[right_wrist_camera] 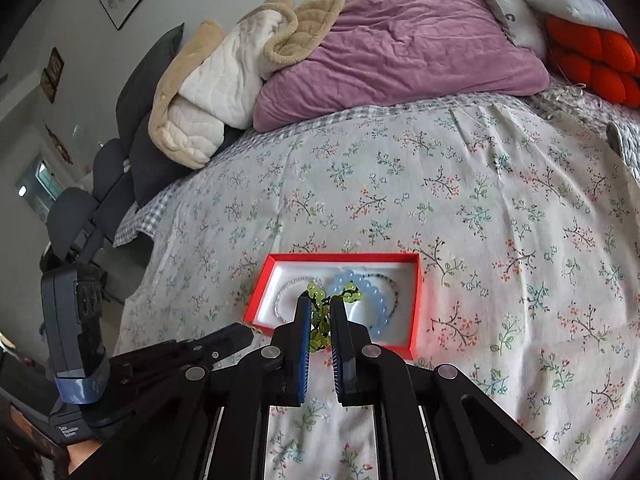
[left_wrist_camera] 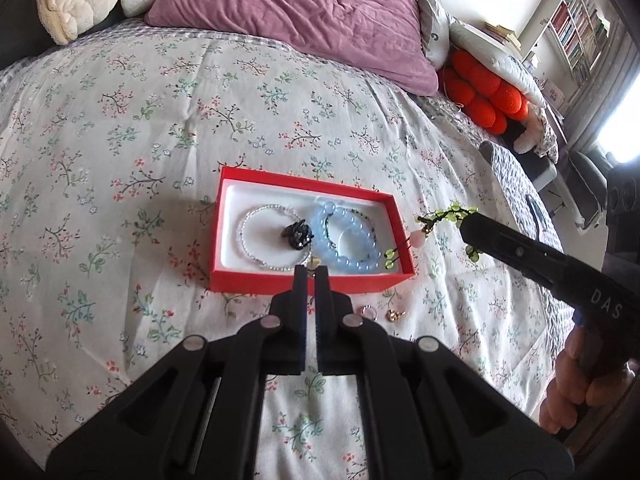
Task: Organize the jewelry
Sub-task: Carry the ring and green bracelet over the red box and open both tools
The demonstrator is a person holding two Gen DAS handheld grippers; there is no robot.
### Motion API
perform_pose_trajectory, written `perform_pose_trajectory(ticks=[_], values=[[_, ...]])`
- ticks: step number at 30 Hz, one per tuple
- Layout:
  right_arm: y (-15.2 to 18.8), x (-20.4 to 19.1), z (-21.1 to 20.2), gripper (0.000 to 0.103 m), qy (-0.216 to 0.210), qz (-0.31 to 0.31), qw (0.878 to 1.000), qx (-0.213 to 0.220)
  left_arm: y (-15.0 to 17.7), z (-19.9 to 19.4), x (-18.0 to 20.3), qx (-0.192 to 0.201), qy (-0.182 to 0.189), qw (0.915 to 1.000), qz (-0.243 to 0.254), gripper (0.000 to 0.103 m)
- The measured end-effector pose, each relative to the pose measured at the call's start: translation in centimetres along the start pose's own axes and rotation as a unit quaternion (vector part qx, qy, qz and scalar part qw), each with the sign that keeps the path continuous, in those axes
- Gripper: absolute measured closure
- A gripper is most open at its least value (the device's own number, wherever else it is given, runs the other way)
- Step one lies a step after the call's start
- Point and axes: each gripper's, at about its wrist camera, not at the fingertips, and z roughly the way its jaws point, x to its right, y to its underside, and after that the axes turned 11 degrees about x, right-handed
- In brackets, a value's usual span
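A red box (left_wrist_camera: pixel 256 281) with a white lining lies on the floral bedspread and holds a clear bead bracelet (left_wrist_camera: pixel 256 216), a black piece (left_wrist_camera: pixel 297 235) and a pale blue bead bracelet (left_wrist_camera: pixel 352 240). My left gripper (left_wrist_camera: pixel 311 269) is shut on a small gold piece (left_wrist_camera: pixel 315 260) at the box's near edge. My right gripper (right_wrist_camera: pixel 320 302) is shut on a green bead bracelet (right_wrist_camera: pixel 318 334) and holds it over the box (right_wrist_camera: pixel 414 308). In the left wrist view the green bracelet (left_wrist_camera: pixel 452 213) hangs from the right gripper (left_wrist_camera: pixel 466 226), with a pink bead (left_wrist_camera: pixel 418 239).
Two small gold rings (left_wrist_camera: pixel 366 311) (left_wrist_camera: pixel 395 314) lie on the bedspread (left_wrist_camera: pixel 160 120) just in front of the box. A purple pillow (left_wrist_camera: pixel 304 12), a cream blanket (right_wrist_camera: pixel 208 80) and a red cushion (left_wrist_camera: pixel 484 96) lie at the bed's far end.
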Motion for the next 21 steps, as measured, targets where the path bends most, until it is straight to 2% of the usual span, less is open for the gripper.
perform_pose_trajectory(ticks=[11, 17, 21], values=[[-0.7, 1.0, 1.9, 0.094, -0.004, 0.013, 1.000, -0.002, -1.4, 2.4, -1.4, -0.001, 0.011, 0.9993, -0.035, 0.100], [-0.6, 2.2, 3.5, 0.094, 0.003, 0.019, 1.000, -0.016, -1.3, 4.5, -1.9, -0.012, 0.006, 0.9990, -0.042, 0.100], [-0.3, 3.1, 4.7, 0.094, 0.008, 0.027, 0.999, -0.028, -1.1, 5.6, -1.9, -0.016, -0.009, 0.9994, -0.030, 0.100]])
